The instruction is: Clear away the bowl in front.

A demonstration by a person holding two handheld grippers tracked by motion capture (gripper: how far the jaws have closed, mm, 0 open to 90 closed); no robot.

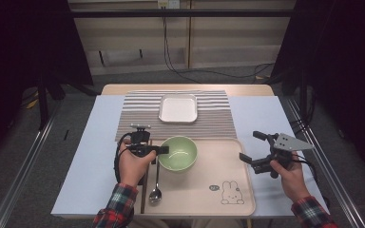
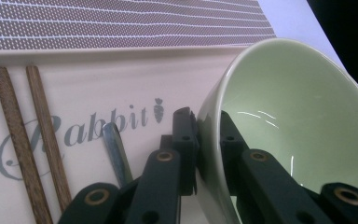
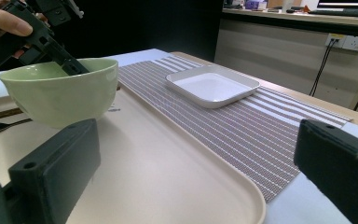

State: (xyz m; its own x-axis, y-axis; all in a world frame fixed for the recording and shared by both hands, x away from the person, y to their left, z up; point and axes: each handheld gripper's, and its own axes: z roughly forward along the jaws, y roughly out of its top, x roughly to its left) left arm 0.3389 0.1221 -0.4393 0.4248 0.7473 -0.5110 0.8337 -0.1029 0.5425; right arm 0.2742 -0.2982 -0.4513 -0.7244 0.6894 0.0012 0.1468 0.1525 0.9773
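While the left gripper [image 2: 205,140] has its fingers clamped on the green bowl's [image 1: 177,153] rim, one inside, one outside, the right gripper [image 1: 248,148] sits well apart, fingers spread wide around nothing.

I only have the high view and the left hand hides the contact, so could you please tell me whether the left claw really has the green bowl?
Observer: Yes. In the left gripper view the left claw is clamped on the bowl wall, one jaw outside, one inside.
Operator: Thank you. Is the bowl level?
Observer: In the right gripper view it looks slightly tilted on the tray, the held side a little higher.
Operator: And is the right claw open?
Observer: Yes, the right claw stands wide open with nothing between its jaws.
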